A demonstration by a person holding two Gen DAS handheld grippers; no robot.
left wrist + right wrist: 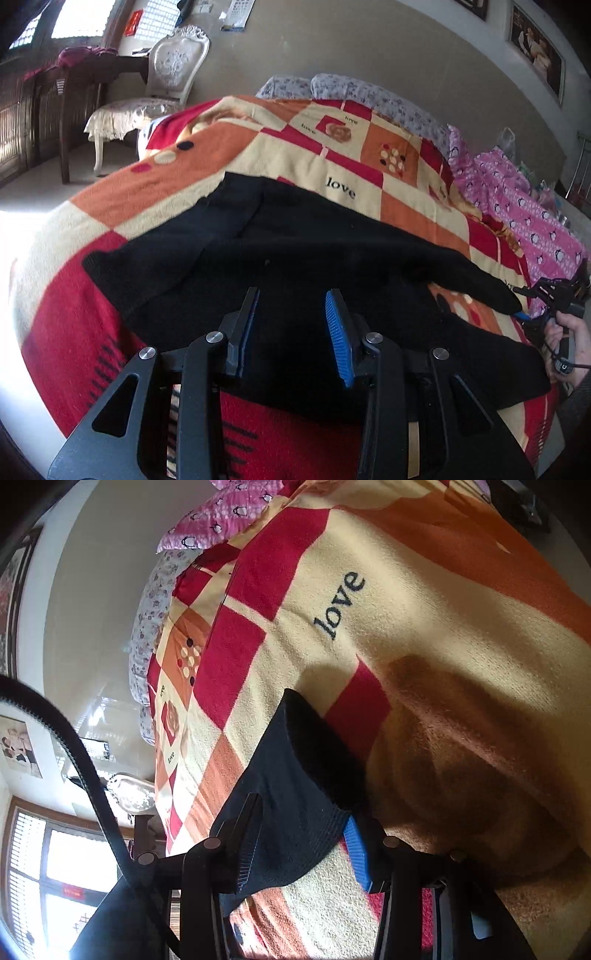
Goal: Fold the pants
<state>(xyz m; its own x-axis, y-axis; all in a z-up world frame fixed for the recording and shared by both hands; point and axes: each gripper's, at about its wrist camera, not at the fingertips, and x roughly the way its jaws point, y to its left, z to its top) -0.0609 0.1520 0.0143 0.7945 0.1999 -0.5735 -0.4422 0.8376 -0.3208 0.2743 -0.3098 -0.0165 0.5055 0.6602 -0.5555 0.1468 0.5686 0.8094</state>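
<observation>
Black knit pants (280,258) lie spread on a bed, on top of a blanket (155,192) checked in red, orange and cream with the word "love" printed on it. In the left wrist view the left hand-held gripper (291,325) hangs over the near part of the pants with its blue-padded jaws spread apart and nothing between them. One leg runs off to the right, and its end meets the right hand-held gripper (524,315) at the far right edge of that view, where a hand (569,339) grips the handle. In the right wrist view the right hand-held gripper (303,834) has the ribbed cuff (295,812) of that leg lying between its jaws; the jaws look partly apart, and I cannot tell whether they pinch the cloth or only bracket it. The cuff's opening sits raised off the blanket just ahead of the fingers. Beyond the blanket, against the wall, lie flowered pillows (369,96) and a pink quilt (528,206) with penguins. A white carved chair (162,81) stands beside the bed at the left, near a dark wooden cabinet (55,110).
</observation>
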